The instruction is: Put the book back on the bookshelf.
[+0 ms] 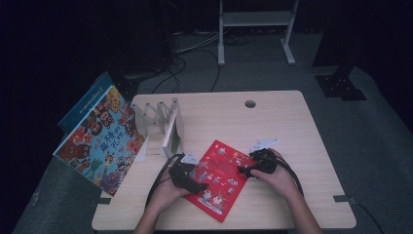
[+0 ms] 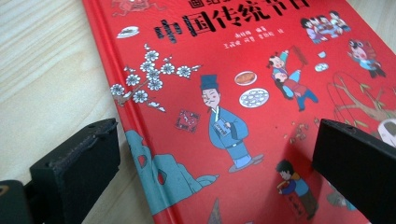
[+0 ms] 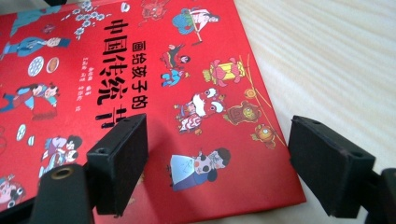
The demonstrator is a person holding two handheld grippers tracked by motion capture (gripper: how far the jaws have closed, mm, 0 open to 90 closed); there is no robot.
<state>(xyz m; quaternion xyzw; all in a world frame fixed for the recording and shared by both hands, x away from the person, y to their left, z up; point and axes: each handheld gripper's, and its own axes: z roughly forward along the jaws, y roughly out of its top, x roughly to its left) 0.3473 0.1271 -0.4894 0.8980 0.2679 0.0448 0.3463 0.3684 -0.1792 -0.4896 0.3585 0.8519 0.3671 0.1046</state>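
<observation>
A red picture book [image 1: 219, 178] with cartoon figures and Chinese title lettering lies flat on the wooden table [image 1: 287, 126], near its front edge. My left gripper [image 1: 197, 186] sits at the book's left side. In the left gripper view the left gripper [image 2: 215, 154] stands open, one jaw over bare wood and the other over the red book's cover [image 2: 261, 74]. My right gripper [image 1: 243, 170] is at the book's right side. In the right gripper view the right gripper [image 3: 219, 144] stands open across the corner of the red book [image 3: 140, 70], and no pad presses on the book.
A white slotted book rack [image 1: 160, 122] stands at the table's back left. A large colourful picture book [image 1: 100, 139] leans off the left edge, with a blue book [image 1: 83, 100] behind it. A cable hole [image 1: 250, 104] sits near the back edge.
</observation>
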